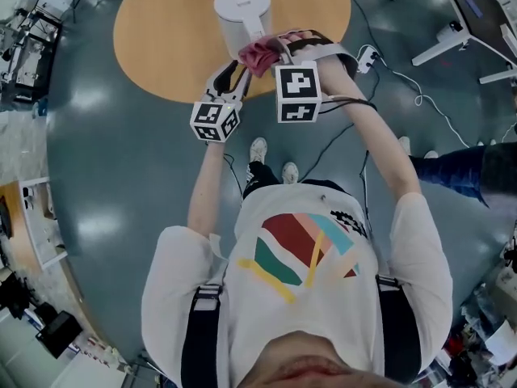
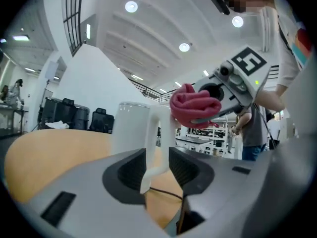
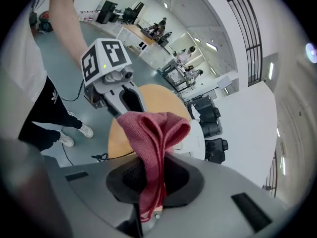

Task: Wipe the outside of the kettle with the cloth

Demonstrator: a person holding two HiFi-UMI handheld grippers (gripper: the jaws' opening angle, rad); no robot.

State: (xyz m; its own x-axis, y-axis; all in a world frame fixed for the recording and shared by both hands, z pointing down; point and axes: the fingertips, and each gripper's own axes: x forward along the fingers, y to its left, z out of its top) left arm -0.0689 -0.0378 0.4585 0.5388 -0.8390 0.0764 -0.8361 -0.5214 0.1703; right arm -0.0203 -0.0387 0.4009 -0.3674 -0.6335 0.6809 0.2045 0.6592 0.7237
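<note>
Kettle point(image 1: 241, 10), white and upright, stands on the round wooden worktop point(image 1: 161, 39) with its handle point(image 1: 255, 35) turned toward the person. In the left gripper view the kettle's pale body point(image 2: 130, 125) rises just beyond the fingers, and the worktop point(image 2: 54, 152) spreads out to the left behind it.

The left gripper point(image 1: 234, 71) points level at the kettle. Its own view shows the left gripper point(image 2: 156, 167) with its fingers set narrow, closed on the lower end of the handle point(image 2: 154, 143), which fills the gap between the dark pads.

The right gripper point(image 1: 271, 55) comes in from the right, angled downward, and its marker cube sits beside the left one. Its fingers are clamped on a red cloth point(image 1: 260, 55). In the right gripper view the cloth point(image 3: 151, 138) stands up from between the fingers of the right gripper point(image 3: 151, 177) in a folded bunch, with a loose tail hanging below the pads. The left gripper view has the right gripper point(image 2: 210, 114) carrying the bunched cloth point(image 2: 194, 105) right by the top of the handle. Whether the cloth actually presses on the kettle there, I cannot tell.

The person wears a white shirt point(image 1: 307, 249) with a coloured print and stands on a grey-blue floor point(image 1: 97, 176), where a cable point(image 1: 420, 99) trails to the right of the worktop.
</note>
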